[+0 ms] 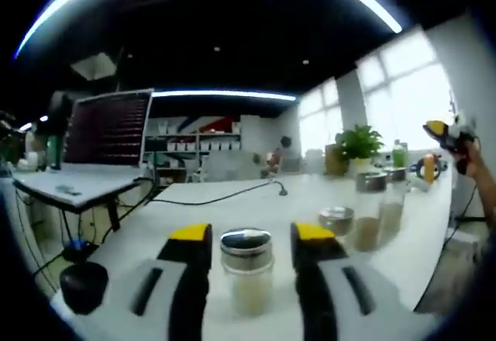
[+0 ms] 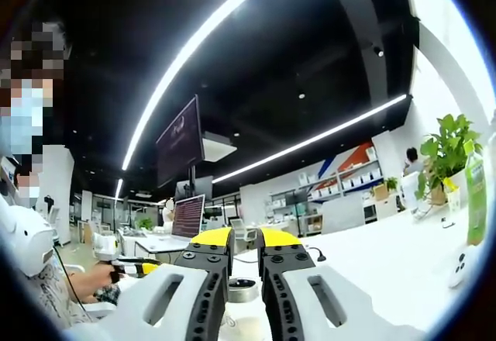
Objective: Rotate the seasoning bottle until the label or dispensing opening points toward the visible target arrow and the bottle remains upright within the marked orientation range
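A long white table carries a black cable and a potted green plant. A green bottle stands upright near the plant. Shelves line the far wall.

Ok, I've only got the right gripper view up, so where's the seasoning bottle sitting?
Observer: In the left gripper view, the seasoning bottle stands upright between the open jaws of the left tool, with a gap on each side.
Operator: Any other containers near it?
Observer: Yes, two more bottles stand further along the white table, with a shorter jar beside them.
Operator: Can you read its label?
Observer: It's too blurred to tell. I can make out a metal lid over pale contents.
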A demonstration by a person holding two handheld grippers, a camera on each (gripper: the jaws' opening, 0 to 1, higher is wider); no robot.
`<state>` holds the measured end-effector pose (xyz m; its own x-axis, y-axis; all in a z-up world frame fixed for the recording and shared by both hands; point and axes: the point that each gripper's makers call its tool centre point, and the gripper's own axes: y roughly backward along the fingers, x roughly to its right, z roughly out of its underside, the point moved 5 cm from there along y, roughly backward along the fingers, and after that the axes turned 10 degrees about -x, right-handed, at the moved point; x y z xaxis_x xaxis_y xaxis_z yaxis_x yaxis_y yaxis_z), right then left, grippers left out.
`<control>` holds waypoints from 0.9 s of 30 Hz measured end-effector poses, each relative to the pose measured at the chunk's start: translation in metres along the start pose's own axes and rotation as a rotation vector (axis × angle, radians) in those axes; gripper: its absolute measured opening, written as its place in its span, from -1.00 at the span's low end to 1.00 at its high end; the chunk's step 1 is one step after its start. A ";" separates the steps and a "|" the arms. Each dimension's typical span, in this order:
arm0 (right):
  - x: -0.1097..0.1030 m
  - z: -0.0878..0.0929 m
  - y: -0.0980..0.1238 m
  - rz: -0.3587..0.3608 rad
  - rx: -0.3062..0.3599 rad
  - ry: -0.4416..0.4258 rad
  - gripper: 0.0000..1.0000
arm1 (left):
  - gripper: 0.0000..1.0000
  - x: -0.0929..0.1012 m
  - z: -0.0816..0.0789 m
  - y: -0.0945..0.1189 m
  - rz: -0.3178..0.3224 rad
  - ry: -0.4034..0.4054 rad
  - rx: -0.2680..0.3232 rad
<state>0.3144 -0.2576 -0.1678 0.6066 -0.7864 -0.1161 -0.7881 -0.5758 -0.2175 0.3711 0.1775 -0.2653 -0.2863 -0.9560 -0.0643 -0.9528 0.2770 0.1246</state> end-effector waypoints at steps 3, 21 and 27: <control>0.000 0.001 0.000 0.001 -0.004 -0.001 -0.79 | -0.05 -0.003 0.001 -0.002 -0.049 -0.023 0.018; 0.008 0.004 0.001 0.019 -0.009 -0.022 -0.79 | -0.19 0.002 0.006 -0.011 -0.057 0.008 0.017; 0.007 0.005 0.001 0.018 -0.014 -0.023 -0.79 | -0.26 0.002 0.008 -0.011 -0.058 -0.011 -0.006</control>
<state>0.3189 -0.2628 -0.1734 0.5946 -0.7914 -0.1422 -0.8001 -0.5649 -0.2019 0.3806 0.1735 -0.2751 -0.2317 -0.9693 -0.0828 -0.9672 0.2204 0.1262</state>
